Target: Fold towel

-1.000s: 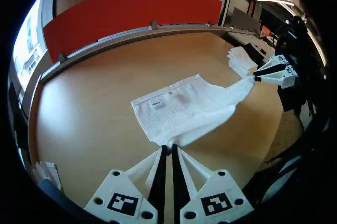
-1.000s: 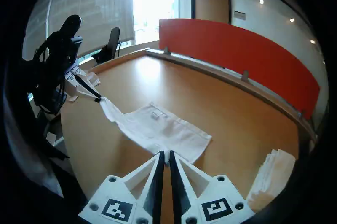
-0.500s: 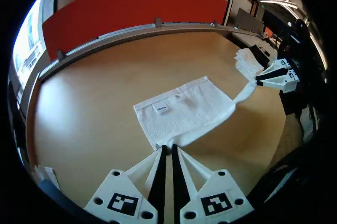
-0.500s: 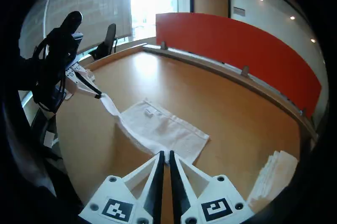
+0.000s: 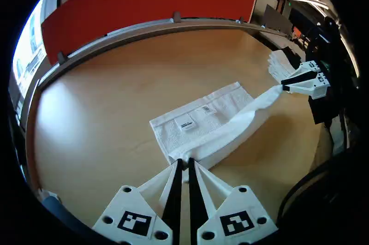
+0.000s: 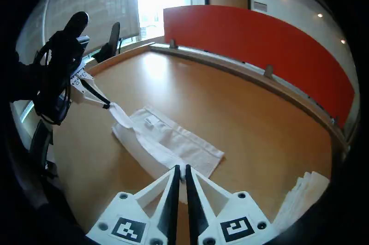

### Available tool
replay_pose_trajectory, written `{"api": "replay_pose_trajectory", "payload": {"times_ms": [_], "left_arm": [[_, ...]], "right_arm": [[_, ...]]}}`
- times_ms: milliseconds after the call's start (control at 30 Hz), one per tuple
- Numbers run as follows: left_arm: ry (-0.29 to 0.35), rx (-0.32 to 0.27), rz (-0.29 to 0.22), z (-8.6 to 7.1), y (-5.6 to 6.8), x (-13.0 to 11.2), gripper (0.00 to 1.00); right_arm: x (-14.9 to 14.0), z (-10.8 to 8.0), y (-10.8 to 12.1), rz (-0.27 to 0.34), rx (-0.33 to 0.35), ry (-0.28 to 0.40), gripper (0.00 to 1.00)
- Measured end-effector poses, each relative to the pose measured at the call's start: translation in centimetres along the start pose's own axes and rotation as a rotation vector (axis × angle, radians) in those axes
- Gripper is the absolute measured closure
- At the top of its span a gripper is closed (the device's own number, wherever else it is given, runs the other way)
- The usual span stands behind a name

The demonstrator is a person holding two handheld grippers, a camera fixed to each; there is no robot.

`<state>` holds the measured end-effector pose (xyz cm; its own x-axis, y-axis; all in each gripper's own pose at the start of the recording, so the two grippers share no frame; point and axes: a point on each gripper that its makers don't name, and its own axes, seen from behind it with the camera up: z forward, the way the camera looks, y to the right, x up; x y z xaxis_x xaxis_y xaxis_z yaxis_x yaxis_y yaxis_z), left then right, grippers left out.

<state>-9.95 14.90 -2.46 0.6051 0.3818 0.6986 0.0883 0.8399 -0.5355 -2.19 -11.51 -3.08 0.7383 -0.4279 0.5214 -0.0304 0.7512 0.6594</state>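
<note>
Towel (image 5: 221,106) lies on the table (image 5: 101,88), my left gripper (image 5: 184,165) and right gripper (image 6: 181,172) each pinching a near corner mid-fold; next I should carry both across to the far hem.

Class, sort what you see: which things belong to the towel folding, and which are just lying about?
In the job: towel, left gripper, right gripper.
Lying about: stack of white cloths, red partition, office chair.
</note>
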Motion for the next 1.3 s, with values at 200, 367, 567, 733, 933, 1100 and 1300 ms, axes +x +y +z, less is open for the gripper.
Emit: {"api": "replay_pose_trajectory", "payload": {"times_ms": [200,367,567,733,933,1100,1300], "left_arm": [[-0.023,-0.002,-0.002,1.3,-0.5,-0.4,0.91],[-0.041,0.001,-0.006,2.6,-1.1,-0.5,0.91],[-0.053,0.009,-0.011,4.2,-1.8,-0.1,0.91],[-0.063,0.014,-0.009,5.3,-2.3,0.2,0.91],[-0.067,0.023,-0.008,6.4,-2.9,0.4,0.91],[-0.062,0.044,-0.014,7.2,-3.7,0.8,0.86],[-0.064,0.093,-0.023,7.5,-5.1,1.0,0.66]], "right_arm": [[-0.4,1.5,0.6,0.007,0.003,-0.023,0.91],[-1.2,2.8,1.3,0.018,0.001,-0.051,0.91],[-2.1,4.3,2.4,0.036,-0.002,-0.087,0.91],[-2.1,5.3,3.0,0.045,-0.008,-0.094,0.91],[-2.1,6.3,3.8,0.050,-0.023,-0.104,0.91],[-2.2,7.2,4.7,0.056,-0.050,-0.120,0.81],[-1.8,7.6,5.7,0.051,-0.085,-0.125,0.46]]}}
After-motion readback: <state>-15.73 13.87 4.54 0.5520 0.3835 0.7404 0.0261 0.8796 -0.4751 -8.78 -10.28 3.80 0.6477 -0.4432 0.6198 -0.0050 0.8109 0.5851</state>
